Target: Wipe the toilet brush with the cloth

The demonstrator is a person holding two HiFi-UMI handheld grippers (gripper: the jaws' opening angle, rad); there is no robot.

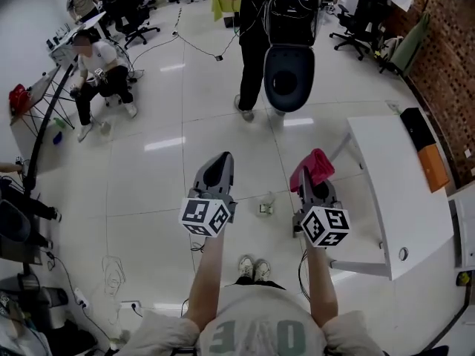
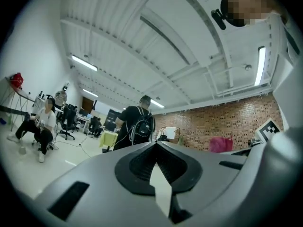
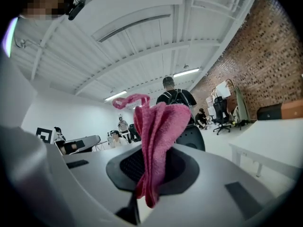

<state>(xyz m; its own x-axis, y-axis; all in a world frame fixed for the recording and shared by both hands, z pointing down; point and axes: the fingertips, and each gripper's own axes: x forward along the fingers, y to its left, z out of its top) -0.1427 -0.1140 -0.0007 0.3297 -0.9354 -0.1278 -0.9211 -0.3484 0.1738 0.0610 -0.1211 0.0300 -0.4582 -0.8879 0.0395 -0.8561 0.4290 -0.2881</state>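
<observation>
Head view: left tool (image 1: 220,158) and right tool (image 1: 309,175) raised side by side above the floor (image 1: 148,169), pink cloth (image 1: 315,165) bunched at the right tool's tip, white tabletop (image 1: 404,199) just right of it. Left gripper view: jaws pressed together, empty. Right gripper view: jaws clamped on the pink cloth, folds standing up past the tips.

The right gripper (image 3: 154,148) is shown with its jaws closed on a pink cloth (image 3: 158,126). The cloth is pinched in folds between the pads. Its larger part stands out beyond the jaws, and a short end protrudes on the camera side. A standing person (image 3: 176,96) with a backpack is seen from the back, directly behind the cloth. A dark rounded object (image 3: 193,138), possibly a seat, is partly hidden by the cloth. A white table (image 3: 272,138) is located at the right, before a brick wall (image 3: 265,56). The left gripper (image 3: 75,145) is visible at the left.
</observation>
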